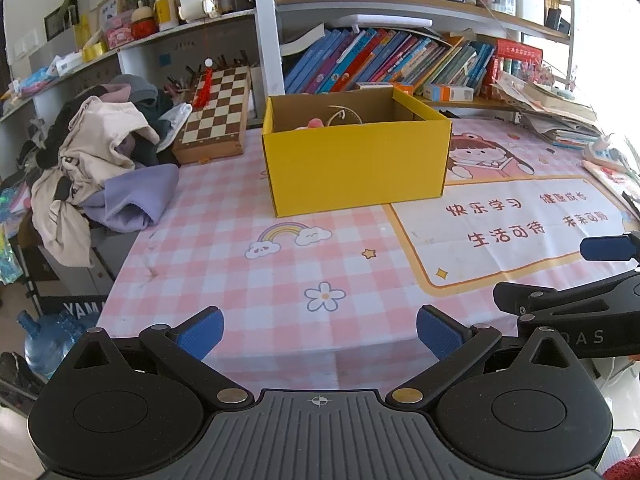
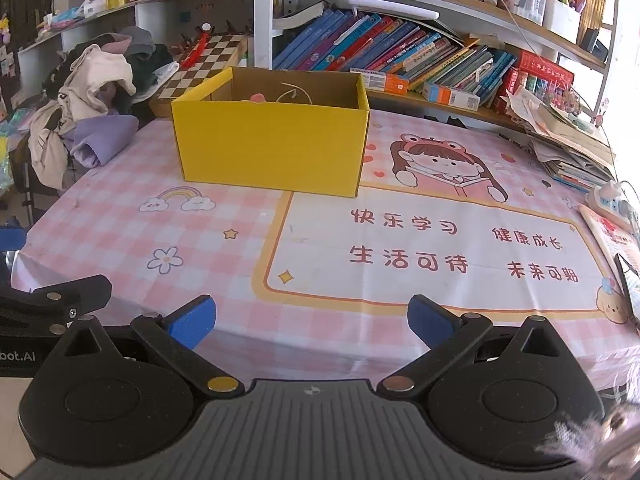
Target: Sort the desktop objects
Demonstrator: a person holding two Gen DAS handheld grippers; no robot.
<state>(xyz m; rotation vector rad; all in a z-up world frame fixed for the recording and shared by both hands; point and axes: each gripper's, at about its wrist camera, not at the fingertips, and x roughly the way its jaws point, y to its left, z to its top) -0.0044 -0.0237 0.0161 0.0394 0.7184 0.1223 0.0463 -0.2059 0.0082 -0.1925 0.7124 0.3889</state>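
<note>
A yellow cardboard box (image 1: 356, 164) stands open on the pink checked tablecloth (image 1: 240, 264); it also shows in the right wrist view (image 2: 272, 148). A pink object (image 1: 315, 123) and a thin curved wire (image 1: 344, 114) show inside it; the rest of its inside is hidden. My left gripper (image 1: 319, 334) is open and empty near the table's front edge. My right gripper (image 2: 311, 320) is open and empty beside it, and its blue fingertip (image 1: 606, 248) shows at the right of the left wrist view.
A pile of clothes (image 1: 100, 160) lies at the table's left edge. A chessboard box (image 1: 216, 116) leans behind it. Bookshelves (image 1: 400, 60) line the back. Stacked papers (image 2: 572, 140) and a power strip (image 2: 612, 200) sit at the right.
</note>
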